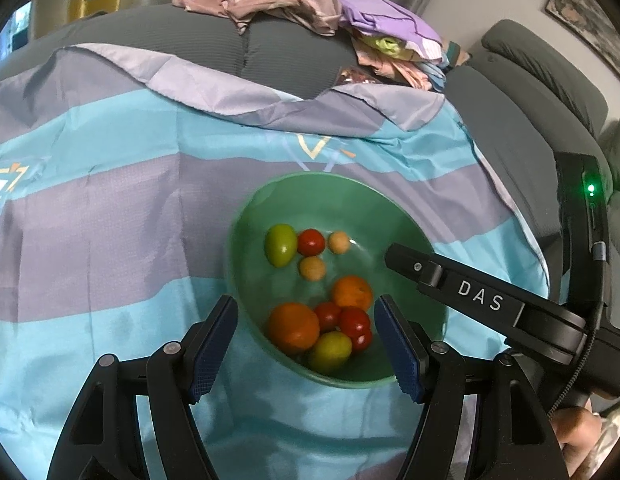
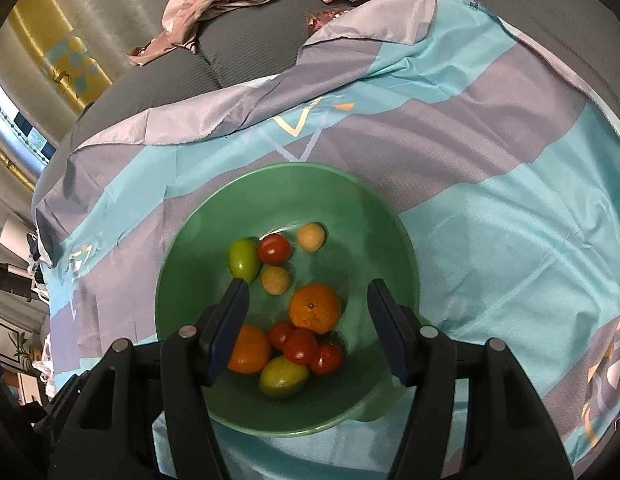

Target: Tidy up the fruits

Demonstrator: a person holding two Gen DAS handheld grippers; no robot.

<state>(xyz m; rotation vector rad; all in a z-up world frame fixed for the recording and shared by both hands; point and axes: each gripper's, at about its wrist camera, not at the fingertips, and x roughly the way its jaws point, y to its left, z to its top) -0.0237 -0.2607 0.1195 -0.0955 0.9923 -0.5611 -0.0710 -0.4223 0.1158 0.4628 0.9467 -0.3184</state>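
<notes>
A: What takes up most of the view?

B: A grey ribbed sofa (image 1: 286, 60), with a shiny striped cloth of turquoise and lilac (image 1: 110, 216) spread over its seat. A heap of crumpled pink and purple clothes (image 1: 310, 4) lies on the sofa behind the cloth.

A: And where are the fruits?

B: All of them sit in a round green plastic bowl (image 2: 286, 188) standing on the cloth. It holds 2 oranges, one near the middle (image 2: 314, 306) and one toward the near wall (image 2: 250, 348), which the right claw's left finger partly covers in the right wrist view. There are 2 green oval fruits, one at the far left (image 2: 242, 260) and one at the near side (image 2: 284, 376). Four red tomatoes are there too: 3 clustered between the oranges (image 2: 300, 346) and 1 beside the far green fruit (image 2: 274, 249). 2 small tan round fruits (image 2: 275, 280) lie just beside that tomato.

A: What about the claws?

B: The left gripper (image 1: 306, 344) hangs over the bowl's near edge, jaws spread wide and pinching nothing. The right gripper (image 2: 308, 332) hangs above the bowl's near half, jaws likewise apart, with fruit showing between them but no pad touching any.
</notes>
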